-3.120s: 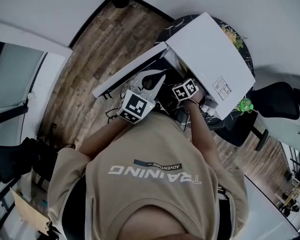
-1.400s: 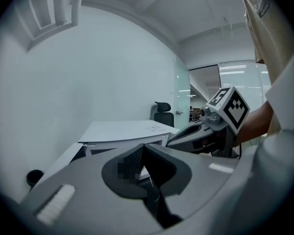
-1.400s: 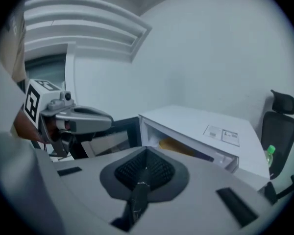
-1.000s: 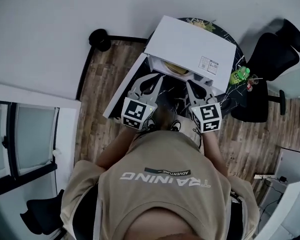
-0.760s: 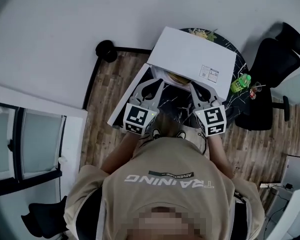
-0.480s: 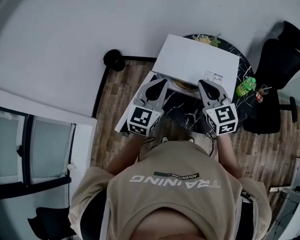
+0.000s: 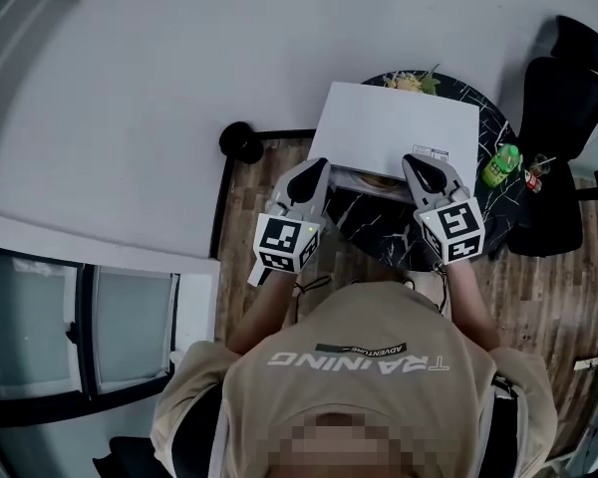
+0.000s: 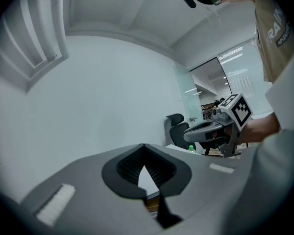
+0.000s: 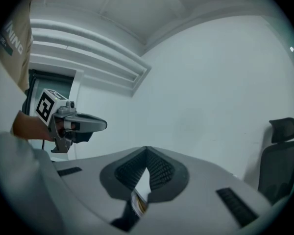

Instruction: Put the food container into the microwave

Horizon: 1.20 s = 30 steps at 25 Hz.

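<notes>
The white microwave (image 7: 394,132) stands on a round black marble table (image 7: 374,222). Its door (image 7: 256,273) hangs open to the left, mostly hidden under my left gripper. A yellowish food container (image 7: 383,180) shows just inside the microwave's opening. My left gripper (image 7: 319,165) and right gripper (image 7: 411,159) are held side by side in front of that opening, both shut and empty. In the left gripper view the jaws of the left gripper (image 8: 144,147) meet at the tips, and the right gripper (image 8: 206,129) shows off to the side. The right gripper (image 9: 146,150) is closed the same way.
A green bottle (image 7: 500,162) and a small can stand on the table's right edge. A plate of greens (image 7: 411,81) lies behind the microwave. Black office chairs (image 7: 568,78) are at the right. A round black object (image 7: 241,142) sits on the wooden floor by the wall.
The right gripper has come out of the microwave's opening. Both grippers have drawn back and now sit level in front of it, while the view has swung round.
</notes>
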Each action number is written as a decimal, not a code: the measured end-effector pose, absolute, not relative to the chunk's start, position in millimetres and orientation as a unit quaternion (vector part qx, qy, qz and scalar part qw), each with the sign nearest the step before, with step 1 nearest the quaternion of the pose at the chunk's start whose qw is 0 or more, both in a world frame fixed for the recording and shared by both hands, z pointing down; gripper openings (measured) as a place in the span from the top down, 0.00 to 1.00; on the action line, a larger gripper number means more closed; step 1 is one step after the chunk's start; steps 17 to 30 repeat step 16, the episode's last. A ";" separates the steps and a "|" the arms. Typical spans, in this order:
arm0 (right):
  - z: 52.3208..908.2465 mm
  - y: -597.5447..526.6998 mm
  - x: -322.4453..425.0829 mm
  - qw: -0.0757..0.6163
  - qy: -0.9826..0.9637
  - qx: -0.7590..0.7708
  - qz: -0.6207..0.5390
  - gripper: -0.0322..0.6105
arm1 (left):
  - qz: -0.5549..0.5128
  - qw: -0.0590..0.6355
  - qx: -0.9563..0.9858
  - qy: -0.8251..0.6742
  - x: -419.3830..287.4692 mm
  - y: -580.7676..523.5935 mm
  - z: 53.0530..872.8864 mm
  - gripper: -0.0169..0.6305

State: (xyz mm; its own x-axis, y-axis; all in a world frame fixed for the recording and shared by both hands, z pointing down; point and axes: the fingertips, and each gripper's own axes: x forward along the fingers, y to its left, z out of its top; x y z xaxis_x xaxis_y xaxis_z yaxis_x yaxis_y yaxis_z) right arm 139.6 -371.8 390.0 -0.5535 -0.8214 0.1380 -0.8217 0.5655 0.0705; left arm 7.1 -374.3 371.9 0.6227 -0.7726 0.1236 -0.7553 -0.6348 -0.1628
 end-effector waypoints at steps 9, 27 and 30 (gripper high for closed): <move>392.6 -386.2 136.9 0.080 -0.887 0.454 0.008 0.94 | -0.082 0.033 -0.907 0.411 21.0 -392.2 379.9 0.99; 415.6 -393.0 141.7 0.090 -0.886 0.454 0.014 0.94 | -0.075 0.028 -0.911 0.404 34.1 -402.3 396.7 0.99; 415.6 -393.0 141.7 0.090 -0.886 0.454 0.014 0.94 | -0.075 0.028 -0.911 0.404 34.1 -402.3 396.7 0.99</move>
